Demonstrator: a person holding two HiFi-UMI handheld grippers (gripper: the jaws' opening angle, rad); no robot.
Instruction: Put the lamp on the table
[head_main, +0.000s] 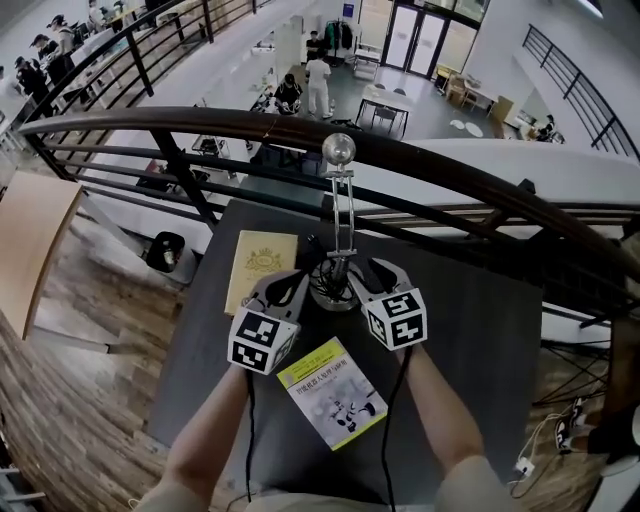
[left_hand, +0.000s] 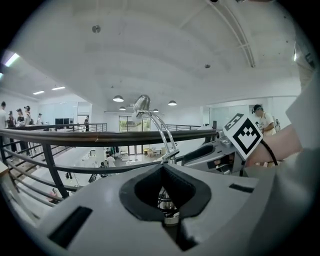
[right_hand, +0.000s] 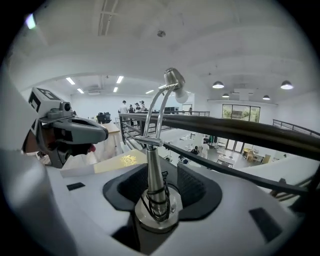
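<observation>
1. Metal desk lamp (head_main: 342, 215) stands upright on the dark table (head_main: 480, 330), toward its 12 o'clock edge.
2. Right gripper (head_main: 365, 278), at the lamp's 4 o'clock, has its jaws spread around the base.
3. Left gripper (head_main: 292, 290), at 8 o'clock, has its jaws apart and empty.
4. Tan book (head_main: 260, 265) lies at 9 o'clock, yellow booklet (head_main: 330, 392) at 6.

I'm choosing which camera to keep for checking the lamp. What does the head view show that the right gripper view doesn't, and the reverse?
Only the head view: the yellow-green booklet on the dark table, and the right hand-held gripper from outside. Only the right gripper view: the black cord wound round the stem of the lamp, and the ceiling lights. Both: the lamp, the beige book, the left hand-held gripper and the railing.
</observation>
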